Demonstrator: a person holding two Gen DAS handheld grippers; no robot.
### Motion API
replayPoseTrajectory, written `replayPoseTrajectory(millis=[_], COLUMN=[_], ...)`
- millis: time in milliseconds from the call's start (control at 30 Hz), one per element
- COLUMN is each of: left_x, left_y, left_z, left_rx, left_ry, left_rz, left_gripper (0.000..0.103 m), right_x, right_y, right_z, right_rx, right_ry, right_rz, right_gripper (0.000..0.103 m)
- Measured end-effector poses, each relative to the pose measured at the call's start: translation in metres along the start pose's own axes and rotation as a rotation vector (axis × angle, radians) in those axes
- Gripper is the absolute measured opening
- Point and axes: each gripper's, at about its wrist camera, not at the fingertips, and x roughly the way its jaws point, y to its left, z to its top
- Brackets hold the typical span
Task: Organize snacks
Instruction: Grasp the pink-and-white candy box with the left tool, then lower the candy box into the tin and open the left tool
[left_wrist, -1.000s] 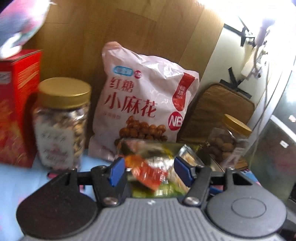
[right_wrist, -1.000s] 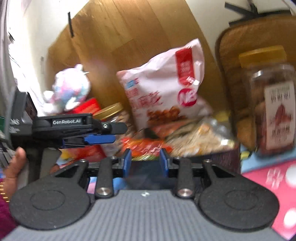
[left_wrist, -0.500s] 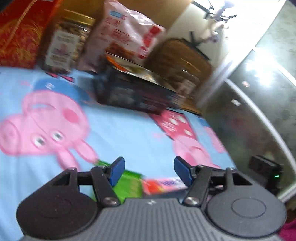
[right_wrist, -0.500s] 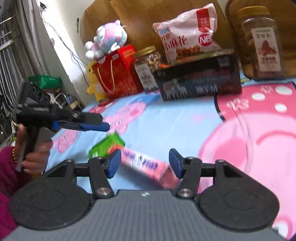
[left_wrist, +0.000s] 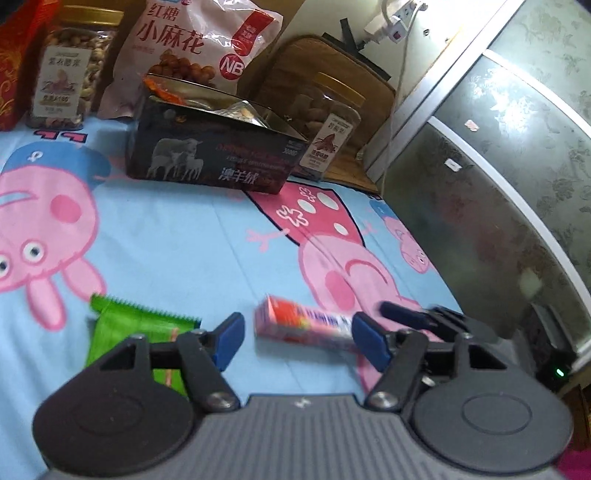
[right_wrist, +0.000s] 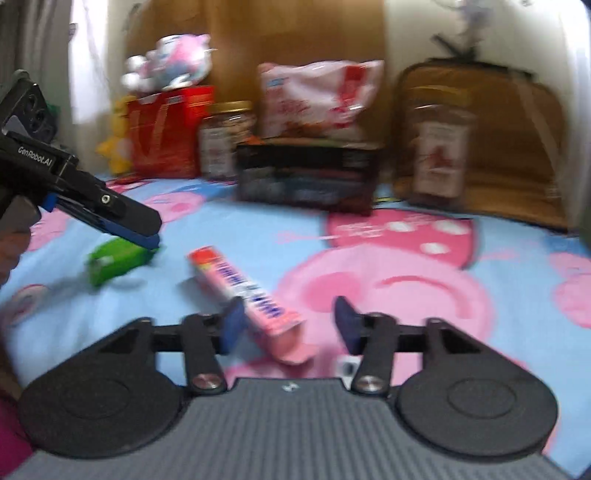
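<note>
Over the cartoon bedsheet (left_wrist: 177, 236) we angled both grippers down, left (left_wrist: 297, 338) just widened, right (right_wrist: 286, 323) agape, pink box (left_wrist: 306, 325) unheld.

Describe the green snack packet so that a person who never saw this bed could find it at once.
Start at the blue cartoon-pig sheet. In front of the dark sheep-print box two small snacks lie apart. The green snack packet is the flat one with a zigzag edge, left of the long pink box.
</note>
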Motion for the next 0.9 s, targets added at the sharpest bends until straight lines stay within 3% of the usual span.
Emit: replayPoseTrajectory(millis=[233, 267, 367, 467, 633, 900], left_x=[0.036, 0.040, 0.048, 0.047, 0.035, 0.006], left_y=[-0.003, -0.003, -0.008, -0.011, -0.009, 0.000], left_z=[0.012, 0.010, 0.002, 0.000, 0.013, 0.078], left_rx=[-0.003, 0.001, 0.035, 0.038, 0.029, 0.035], left_ry=[0.053, 0.070, 0.084, 0.078, 0.047, -0.110], left_rz=[0.019, 0.015, 0.031, 0.037, 0.043, 0.072], left_gripper=[0.069, 0.064, 0.052, 0.053, 0.053, 0.053], right_x=[-0.008, -0.006, 0.002, 0.008, 0.010, 0.050], right_y=[0.005, 0.005, 0.010, 0.010, 0.012, 0.006], right_z=[-0.017, -0.019, -0.017, -0.012, 0.008, 0.072], right_rx=[0.033, 0.048, 0.053, 0.043, 0.005, -0.048], right_ry=[0.065, 0.071, 0.067, 0.053, -0.005, -0.130], right_rz=[0.007, 0.011, 0.007, -0.032, -0.021, 0.005], right_gripper=[0.055, 0.042, 0.026, 0.026, 0.026, 0.026])
